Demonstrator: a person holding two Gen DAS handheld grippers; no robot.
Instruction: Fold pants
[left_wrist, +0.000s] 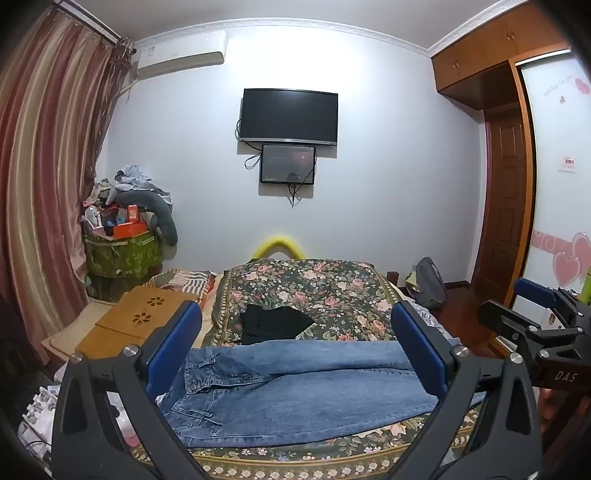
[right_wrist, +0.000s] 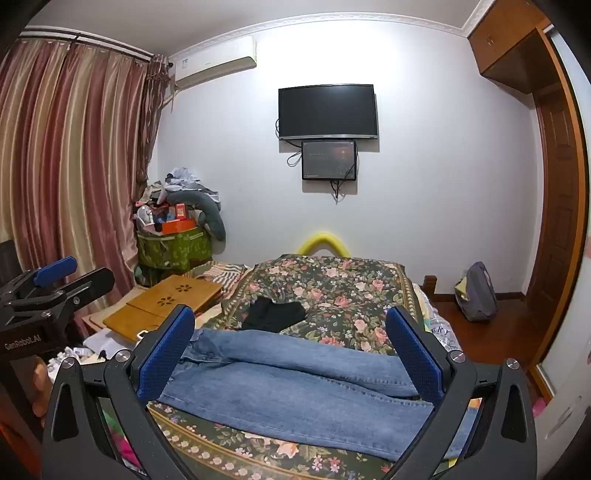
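Blue jeans (left_wrist: 295, 391) lie flat across the near end of the bed (left_wrist: 332, 291), on its floral cover, legs side by side, waistband with belt loops toward the left. One pair only. Left gripper (left_wrist: 295, 347) and right gripper (right_wrist: 291, 347) both hang above the denim, blue pads spread wide, nothing between them. One black garment (left_wrist: 273, 323) lies farther up the cover. Left wrist view shows the waistband; right wrist view shows mainly the legs. Two dark screens, one wooden lap tray (right_wrist: 173, 299).

blue jeans (left_wrist: 295, 387), flat, lying crosswise on bedspread (left_wrist: 314, 284)
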